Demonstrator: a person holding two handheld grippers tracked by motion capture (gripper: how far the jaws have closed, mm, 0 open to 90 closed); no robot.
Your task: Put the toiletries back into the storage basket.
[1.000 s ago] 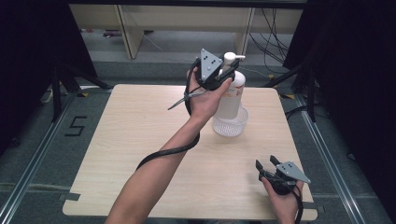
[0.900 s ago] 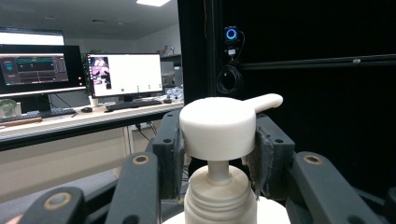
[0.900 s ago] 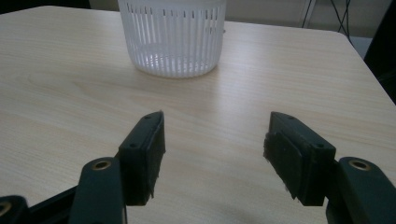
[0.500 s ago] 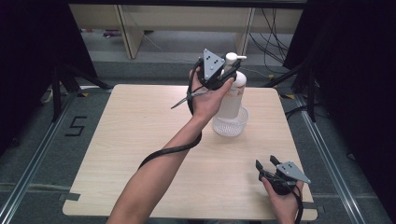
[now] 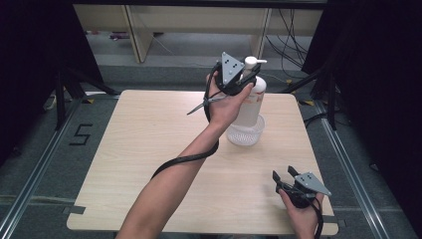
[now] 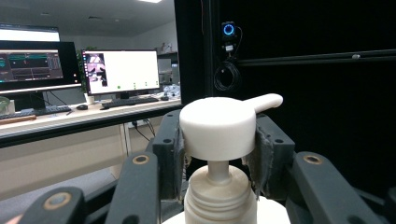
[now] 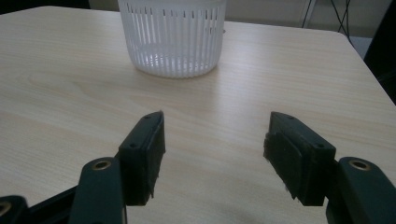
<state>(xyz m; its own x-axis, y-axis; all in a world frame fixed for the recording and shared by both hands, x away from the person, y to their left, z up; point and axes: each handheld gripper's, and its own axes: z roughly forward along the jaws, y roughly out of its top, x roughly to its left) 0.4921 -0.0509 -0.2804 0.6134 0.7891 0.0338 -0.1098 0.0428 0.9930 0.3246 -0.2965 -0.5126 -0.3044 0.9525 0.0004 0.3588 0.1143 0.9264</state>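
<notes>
The left claw (image 5: pixel 247 75) is up at the top centre of the high view, closed on the white pump head (image 6: pixel 218 127) of a bottle (image 5: pixel 250 102). In the left gripper view its two black pads (image 6: pixel 177 156) press on either side of the round head, half-way closed with the head filling the gap, and the spout pokes out toward the upper right. Below the head the thin stem and the ribbed neck of the bottle show at the bottom centre of that view.

The bottle stands upright in a small white slotted basket (image 5: pixel 246 135), just right of the middle of the pale wooden worktop (image 5: pixel 149 149). There is a patch of reddish print on the bottle's side, at its right edge in the high view, but it is too small to read.

The right claw (image 5: pixel 285 175) sits low at the lower right of the high view, near the front edge of the worktop and well apart from the basket. In the right gripper view its jaws stand wide open with only bare wood between them, and the basket (image 7: pixel 173 37) is ahead at the top centre.

On the grey floor, at the left of the high view, a large "5" (image 5: pixel 82 134) is marked out in black tape. In the left gripper view two lit monitors (image 6: pixel 120 71) stand on a desk at the upper left; what is on their screens cannot be read.
</notes>
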